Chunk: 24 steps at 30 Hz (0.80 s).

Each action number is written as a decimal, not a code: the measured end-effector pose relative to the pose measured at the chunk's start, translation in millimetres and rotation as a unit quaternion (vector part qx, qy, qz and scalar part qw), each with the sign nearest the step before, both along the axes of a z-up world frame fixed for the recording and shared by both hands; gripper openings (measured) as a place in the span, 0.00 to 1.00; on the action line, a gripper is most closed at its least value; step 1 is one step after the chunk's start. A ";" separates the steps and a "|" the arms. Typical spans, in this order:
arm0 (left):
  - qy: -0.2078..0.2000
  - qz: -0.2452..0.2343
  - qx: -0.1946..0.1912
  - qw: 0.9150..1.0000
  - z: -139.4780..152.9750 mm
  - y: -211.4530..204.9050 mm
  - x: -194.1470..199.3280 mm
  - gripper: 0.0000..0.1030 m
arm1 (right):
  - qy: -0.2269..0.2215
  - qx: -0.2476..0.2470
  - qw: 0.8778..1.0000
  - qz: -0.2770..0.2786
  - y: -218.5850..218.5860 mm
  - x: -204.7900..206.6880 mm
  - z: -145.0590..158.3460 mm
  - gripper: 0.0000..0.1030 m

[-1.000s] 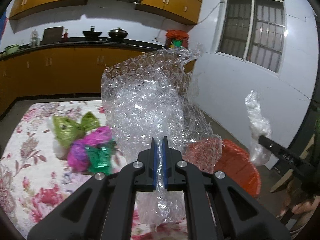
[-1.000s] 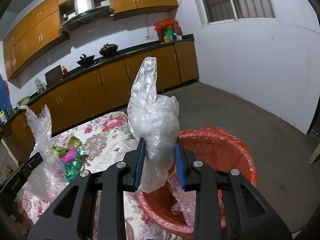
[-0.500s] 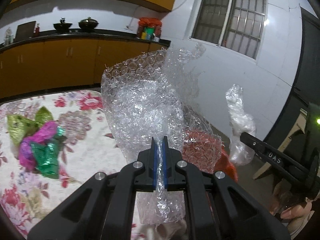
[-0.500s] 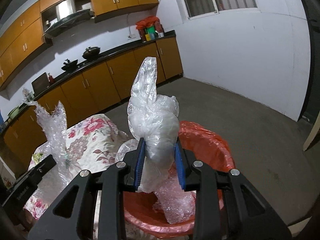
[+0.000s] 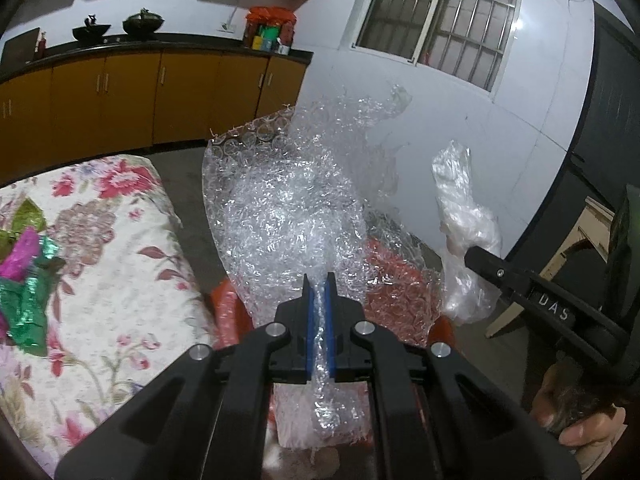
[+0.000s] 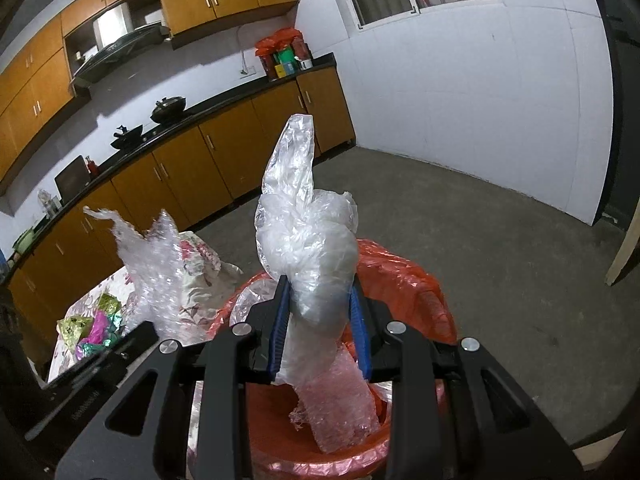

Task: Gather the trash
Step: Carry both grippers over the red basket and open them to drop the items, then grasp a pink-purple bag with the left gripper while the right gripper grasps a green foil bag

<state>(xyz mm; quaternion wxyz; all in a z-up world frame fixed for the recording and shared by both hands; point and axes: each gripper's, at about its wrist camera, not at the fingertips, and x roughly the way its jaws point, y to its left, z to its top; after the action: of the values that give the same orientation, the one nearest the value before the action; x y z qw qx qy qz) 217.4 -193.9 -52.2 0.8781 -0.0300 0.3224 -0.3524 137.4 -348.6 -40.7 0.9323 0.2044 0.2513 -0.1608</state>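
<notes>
Both loads sit over the bin (image 6: 404,280) now. L gripper (image 5: 319,300): jaws pinched tight on a thin fold of bubble wrap (image 5: 288,200); the sheet stands up and away from the jaws, its tail hanging below toward the bin's near-left rim. R gripper (image 6: 320,312): jaws clamped on a knotted plastic bag (image 6: 308,240), long axis upright, bulk right above the bin mouth. R looks better centred, so prob drops first. More wrappers (image 5: 24,272) wait on the table (image 5: 120,264), far left.

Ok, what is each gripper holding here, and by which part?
The left gripper pinches the bubble wrap sheet near its lower edge. The right gripper clamps the crumpled clear plastic bag around its lower middle.
</notes>
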 end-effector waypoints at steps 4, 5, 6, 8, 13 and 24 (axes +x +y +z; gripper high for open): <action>0.009 -0.012 0.006 1.000 -10.2 -13.8 3.2 0.13 | 0.002 0.006 1.000 -0.001 -2.4 3.1 -1.8 0.35; 0.014 -0.015 0.008 1.000 -13.8 -16.5 4.7 0.18 | 0.003 0.005 1.000 -0.001 -3.0 3.6 -2.3 0.36; 0.017 -0.016 0.011 1.000 -16.7 -18.8 5.5 0.21 | 0.004 0.006 1.000 -0.002 -3.8 3.7 -3.1 0.39; 0.026 -0.017 0.016 0.999 -23.4 -19.8 7.9 0.27 | 0.005 0.008 1.000 -0.004 -3.9 2.0 -4.6 0.43; 0.034 -0.005 0.025 0.999 -32.2 -7.8 9.8 0.33 | 0.005 0.006 1.000 -0.008 -5.7 -1.2 -4.4 0.45; -0.040 0.160 0.081 0.983 -18.7 97.7 -3.4 0.68 | 0.003 -0.025 0.996 0.082 55.4 26.9 13.0 0.57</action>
<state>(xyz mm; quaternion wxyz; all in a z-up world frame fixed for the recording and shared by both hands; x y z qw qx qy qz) 213.9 -96.1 -70.9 0.9347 0.0046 0.3057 -0.1813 164.4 -293.1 -27.7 0.9463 0.1596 0.2660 -0.0909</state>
